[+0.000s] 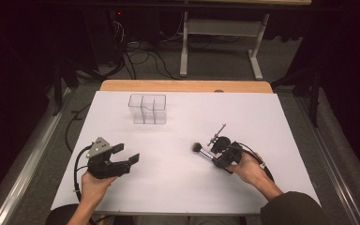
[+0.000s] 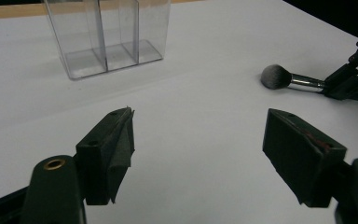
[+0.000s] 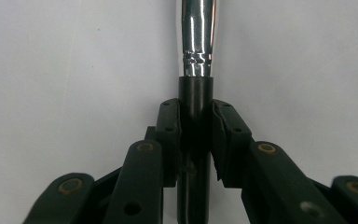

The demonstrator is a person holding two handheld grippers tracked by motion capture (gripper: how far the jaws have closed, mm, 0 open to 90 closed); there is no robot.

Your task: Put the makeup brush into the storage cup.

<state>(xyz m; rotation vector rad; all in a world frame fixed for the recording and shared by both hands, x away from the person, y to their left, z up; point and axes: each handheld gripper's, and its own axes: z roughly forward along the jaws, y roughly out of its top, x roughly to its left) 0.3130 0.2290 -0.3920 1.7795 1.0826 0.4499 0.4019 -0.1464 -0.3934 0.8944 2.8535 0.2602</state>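
**Right gripper clamped on a makeup brush, clear organizer waiting across the counter**

A person sits at a white counter with 1 handheld gripper in each hand. The landmark is a clear plastic organizer with 3 upright compartments, standing toward the far edge of the counter.

The right gripper sits nearer the person than the organizer and off to its right. Its jaws are clenched on the black handle of a makeup brush. In the right gripper view, the handle runs straight out between the 2 jaws, with the silver ferrule just beyond them. The brush lies low and roughly level, its long axis pointing away from the jaws, with the soft grey head toward the organizer's side. The head looks close to the counter; whether it touches is hard to tell.

The left gripper is also on the near side of the organizer, a little to its left. Its jaws are spread wide and grasp nothing.

The organizer lies ahead and to the left of the brush tip. To drop it in, the brush would likely need tipping upright over a compartment.
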